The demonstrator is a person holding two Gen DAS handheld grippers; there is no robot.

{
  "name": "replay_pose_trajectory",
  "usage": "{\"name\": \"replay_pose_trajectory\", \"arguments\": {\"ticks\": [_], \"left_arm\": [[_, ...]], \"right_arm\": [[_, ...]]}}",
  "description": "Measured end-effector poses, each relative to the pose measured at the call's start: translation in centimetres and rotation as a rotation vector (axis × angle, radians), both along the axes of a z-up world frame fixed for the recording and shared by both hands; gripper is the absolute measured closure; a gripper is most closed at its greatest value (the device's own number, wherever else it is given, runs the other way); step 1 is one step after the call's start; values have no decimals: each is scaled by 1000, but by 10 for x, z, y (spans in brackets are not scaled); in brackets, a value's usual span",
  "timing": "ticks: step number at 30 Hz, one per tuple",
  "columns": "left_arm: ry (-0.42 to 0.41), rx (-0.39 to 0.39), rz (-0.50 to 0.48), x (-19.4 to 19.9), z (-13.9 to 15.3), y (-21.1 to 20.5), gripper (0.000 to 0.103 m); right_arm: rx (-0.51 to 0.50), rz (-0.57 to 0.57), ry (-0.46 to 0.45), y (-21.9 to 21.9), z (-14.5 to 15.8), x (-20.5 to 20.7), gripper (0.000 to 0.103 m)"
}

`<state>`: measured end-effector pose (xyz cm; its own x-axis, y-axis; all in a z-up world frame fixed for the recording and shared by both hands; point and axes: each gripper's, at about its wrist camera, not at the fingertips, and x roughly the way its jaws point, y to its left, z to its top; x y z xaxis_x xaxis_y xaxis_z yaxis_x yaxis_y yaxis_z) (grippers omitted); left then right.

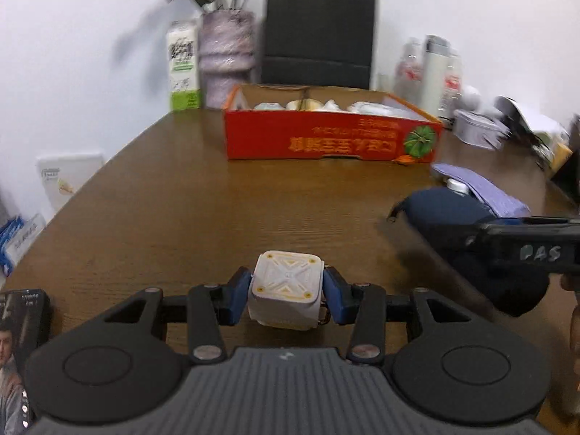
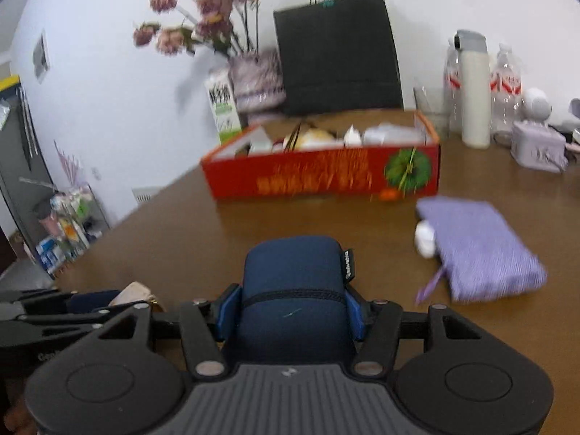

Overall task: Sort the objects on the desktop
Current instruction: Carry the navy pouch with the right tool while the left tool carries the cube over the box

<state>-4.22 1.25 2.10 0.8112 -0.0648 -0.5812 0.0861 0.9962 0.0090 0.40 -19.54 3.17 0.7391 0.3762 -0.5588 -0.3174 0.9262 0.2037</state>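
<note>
My left gripper [image 1: 286, 291] is shut on a small white square case [image 1: 284, 290] with a yellow cross pattern, held above the brown table [image 1: 203, 199]. My right gripper [image 2: 291, 306] is shut on a dark blue zip pouch [image 2: 293, 282]; the same pouch [image 1: 456, 214] and the right gripper's black body show at the right of the left wrist view. An open red cardboard box [image 1: 326, 137] with several pale items inside stands at the table's far middle; the box [image 2: 319, 174] also faces the right wrist view. The left gripper's arm and the white case [image 2: 130, 291] lie at lower left there.
A purple woven pouch [image 2: 478, 246] with a small white object [image 2: 424, 239] beside it lies right of the box. Behind stand a black paper bag [image 2: 337, 50], a flower vase [image 1: 224, 58], a milk carton [image 1: 183, 69], bottles [image 2: 471, 87] and a tin [image 2: 536, 148]. A dark printed box [image 1: 21, 326] sits at lower left.
</note>
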Motion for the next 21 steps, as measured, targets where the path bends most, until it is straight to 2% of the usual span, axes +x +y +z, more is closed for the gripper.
{"name": "replay_pose_trajectory", "arguments": {"ticks": [3, 6, 9, 14, 15, 17, 21], "left_arm": [[-14, 28, 4, -4, -2, -4, 58], [-18, -6, -6, -5, -3, -2, 57], [-34, -12, -29, -9, -4, -2, 48], [-29, -17, -54, -5, -8, -2, 40], [-28, -17, -59, -3, -9, -2, 44], [-25, -12, -53, -1, -9, -1, 60], [-20, -26, -62, -1, -7, -1, 61]], "right_arm": [[-28, -15, 31, 7, -9, -13, 46], [-57, -29, 51, 11, -12, -20, 43], [-88, -24, 43, 14, -13, -26, 38], [-130, -25, 29, 19, -12, -22, 35], [-138, -21, 26, 20, -11, -22, 35], [-152, -16, 24, 22, -12, -21, 34], [-155, -4, 16, 22, -14, -21, 42]]}}
